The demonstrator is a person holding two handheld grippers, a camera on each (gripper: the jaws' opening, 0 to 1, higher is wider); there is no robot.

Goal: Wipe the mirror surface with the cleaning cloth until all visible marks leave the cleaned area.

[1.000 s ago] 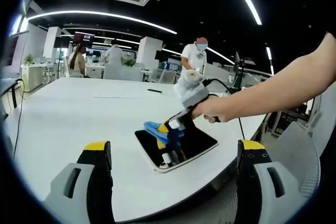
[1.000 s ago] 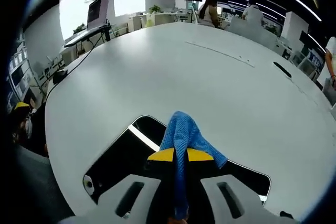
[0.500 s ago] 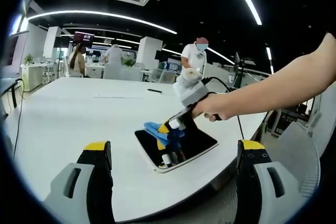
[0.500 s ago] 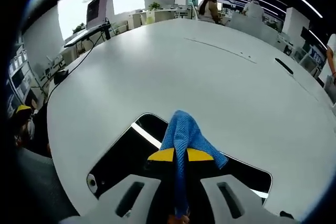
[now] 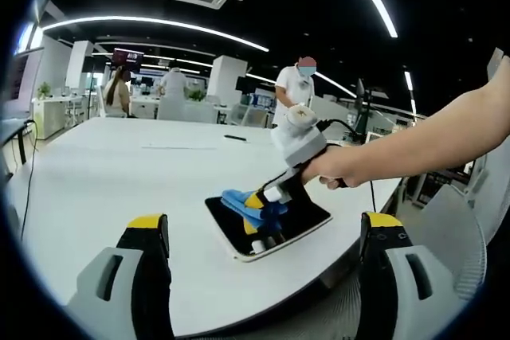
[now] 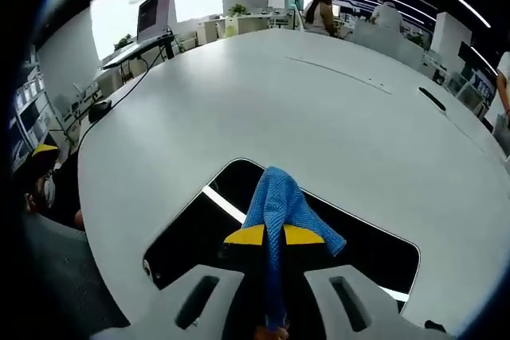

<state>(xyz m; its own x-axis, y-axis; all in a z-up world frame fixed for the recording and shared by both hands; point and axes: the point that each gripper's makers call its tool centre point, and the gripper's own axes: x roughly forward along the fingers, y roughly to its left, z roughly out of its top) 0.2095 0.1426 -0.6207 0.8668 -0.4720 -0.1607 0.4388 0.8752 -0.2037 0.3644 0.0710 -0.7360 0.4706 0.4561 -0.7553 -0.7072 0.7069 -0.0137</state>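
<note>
Right gripper view looks down along the right gripper, whose yellow-tipped fingers are pressed together on a blue cleaning cloth. The cloth bunches out beyond the tips and rests on the mirror, a dark rectangular panel with rounded corners and a pale edge, lying flat on the large white desk. A bright streak of reflected ceiling light crosses the glass just left of the cloth. The mirror sits near the desk's near edge, and a thin dark object lies far off toward the right on the same surface.

From the left gripper view, the left gripper hangs above the desk edge with its two fingers spread wide, holding nothing. Between them, farther out, the mirror lies on the desk with the right gripper tilted down onto it, the cloth pinched at its tip and touching the glass near the mirror's left part. A person's hand grips that tool, the bare forearm reaching in from the right. Other people stand or sit in the open office beyond, under long strip lights.
</note>
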